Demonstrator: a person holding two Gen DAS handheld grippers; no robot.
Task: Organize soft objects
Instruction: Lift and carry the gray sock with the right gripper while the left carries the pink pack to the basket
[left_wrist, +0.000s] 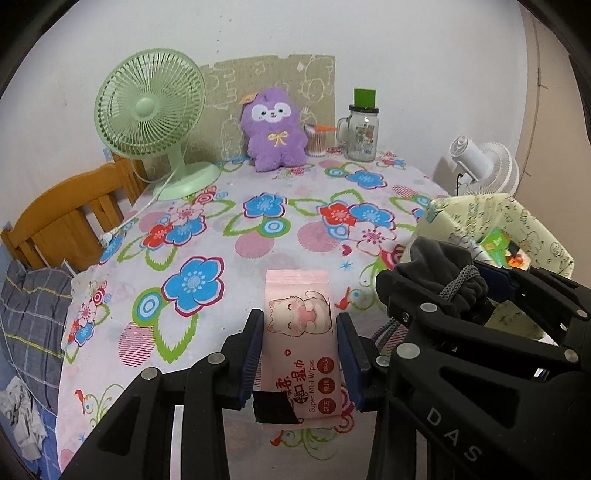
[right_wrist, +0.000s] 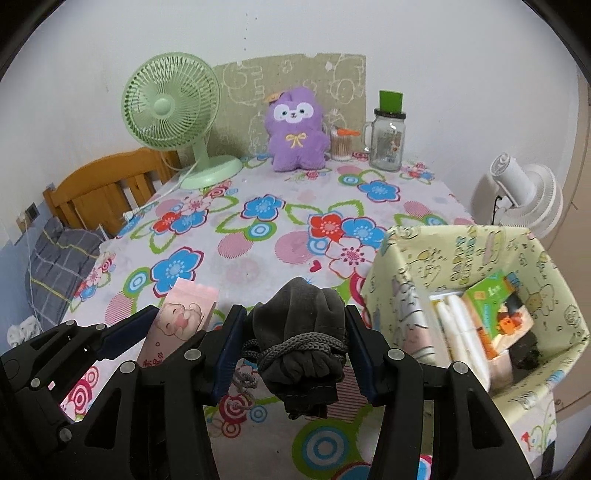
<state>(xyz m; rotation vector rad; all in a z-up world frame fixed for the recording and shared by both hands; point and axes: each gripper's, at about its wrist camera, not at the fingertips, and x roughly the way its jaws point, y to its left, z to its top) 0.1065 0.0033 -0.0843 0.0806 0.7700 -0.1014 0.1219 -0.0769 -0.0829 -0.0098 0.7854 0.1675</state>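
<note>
My left gripper (left_wrist: 299, 321) is shut on a pink pack of wet wipes (left_wrist: 299, 332) with a cat drawing, held just above the flowered tablecloth. My right gripper (right_wrist: 293, 314) is shut on a dark grey drawstring pouch (right_wrist: 303, 325), its cord wound around the neck. In the left wrist view the pouch (left_wrist: 443, 273) and right gripper show at the right, beside the wipes. The wipes (right_wrist: 177, 317) show left of the pouch in the right wrist view. A purple plush toy (left_wrist: 275, 129) sits upright at the table's far edge. A pale green fabric storage box (right_wrist: 480, 258) stands at the right.
The box holds white packs (right_wrist: 458, 332) and a green packet (right_wrist: 491, 299). A green desk fan (left_wrist: 155, 122), a cotton swab tub (left_wrist: 316, 142) and a glass mug jar (left_wrist: 362, 133) stand at the back. A wooden headboard (left_wrist: 70, 218) is left, a white fan (right_wrist: 524, 192) right.
</note>
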